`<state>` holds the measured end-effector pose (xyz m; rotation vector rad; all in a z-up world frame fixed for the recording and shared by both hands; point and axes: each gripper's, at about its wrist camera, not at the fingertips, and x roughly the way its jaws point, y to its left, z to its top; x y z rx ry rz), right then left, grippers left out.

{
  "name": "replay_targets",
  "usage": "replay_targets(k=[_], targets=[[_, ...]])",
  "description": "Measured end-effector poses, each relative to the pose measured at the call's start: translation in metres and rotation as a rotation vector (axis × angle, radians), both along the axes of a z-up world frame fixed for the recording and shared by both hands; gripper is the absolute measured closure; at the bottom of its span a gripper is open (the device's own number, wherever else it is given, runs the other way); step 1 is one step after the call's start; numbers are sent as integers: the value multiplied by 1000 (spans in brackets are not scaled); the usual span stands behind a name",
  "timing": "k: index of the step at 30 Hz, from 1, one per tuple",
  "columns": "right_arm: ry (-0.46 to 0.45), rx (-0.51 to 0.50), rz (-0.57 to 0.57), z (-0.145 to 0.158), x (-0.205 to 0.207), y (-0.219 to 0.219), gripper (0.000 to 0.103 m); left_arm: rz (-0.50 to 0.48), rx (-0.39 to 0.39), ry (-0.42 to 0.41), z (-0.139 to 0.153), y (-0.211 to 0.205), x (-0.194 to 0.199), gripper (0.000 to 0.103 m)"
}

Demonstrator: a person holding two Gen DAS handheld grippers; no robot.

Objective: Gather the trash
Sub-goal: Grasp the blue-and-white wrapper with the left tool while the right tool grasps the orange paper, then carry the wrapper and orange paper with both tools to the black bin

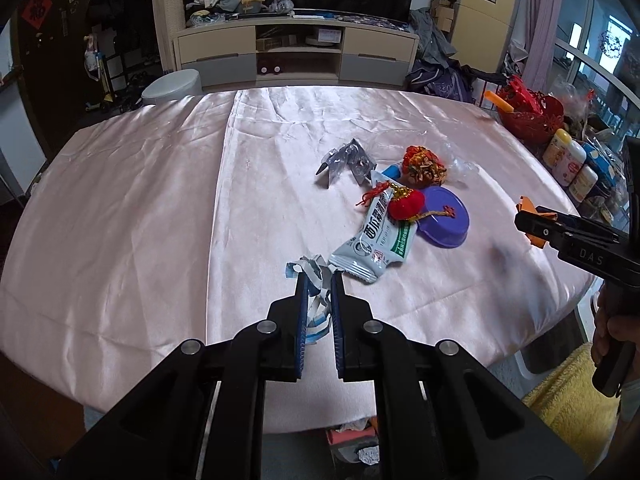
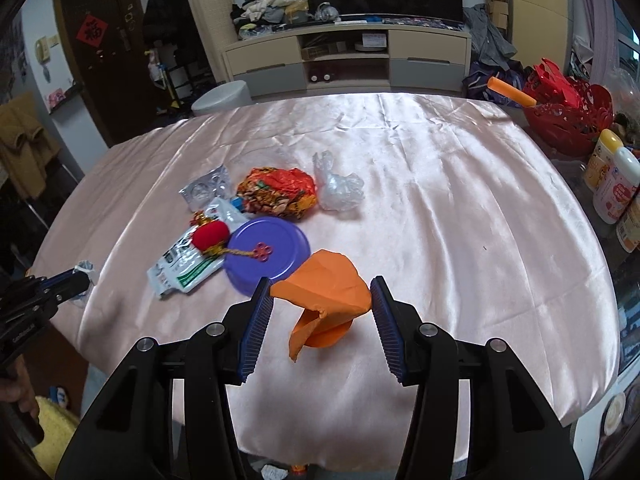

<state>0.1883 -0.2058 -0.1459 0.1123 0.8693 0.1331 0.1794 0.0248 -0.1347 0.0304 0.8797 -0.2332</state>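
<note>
The left gripper (image 1: 319, 280) has its jaws closed tight on a crumpled paper scrap (image 1: 310, 270), white with blue edging, whose loose strips trail back between the blue ribbed pads toward the camera. In the right wrist view this gripper reaches in from the left edge with the same scrap at its tip. Just past it lies a pale wrapper (image 1: 370, 240) printed with green and dark characters, flat, its long axis running from the near left up to the far right. A crinkled silver foil piece (image 1: 347, 163) sits beyond it. On the wrapper's upper end rests a small red plush ornament (image 1: 406, 205) with gold cord, its tassel string draped over a round purple plastic lid (image 1: 446, 220) touching the wrapper's right side. Behind the lid is a scrunched red, orange and yellow foil bag (image 2: 276, 191), and just right of that a crumpled clear plastic bag (image 2: 338, 184).

The right gripper (image 2: 322, 290) stands about half open, its pads pressing either side of a folded orange paper (image 2: 326, 292), which is broad and rounded at the top and hangs to a narrow flap below, so its long axis runs roughly up and down.

Everything lies on a table under a shiny, wrinkled pink satin cloth (image 2: 460, 220). Behind it is a beige and grey TV cabinet (image 1: 296, 50) piled with clothes; at the right edge stand a red openwork basket (image 2: 568, 120) and white bottles (image 2: 612, 180).
</note>
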Motion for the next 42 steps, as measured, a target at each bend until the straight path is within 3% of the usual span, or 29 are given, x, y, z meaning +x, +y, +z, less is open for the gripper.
replay_targets(k=[8, 20, 33, 42], targets=[[-4, 22, 75, 7, -50, 26, 52, -18, -8, -4, 1, 2, -57, 93], [69, 30, 114, -22, -110, 45, 52, -34, -15, 94, -39, -4, -121, 93], [198, 64, 136, -76, -140, 57, 52, -73, -36, 243, -104, -24, -155, 93], [273, 89, 147, -105, -141, 64, 51, -108, -62, 333, -131, -42, -159, 90]])
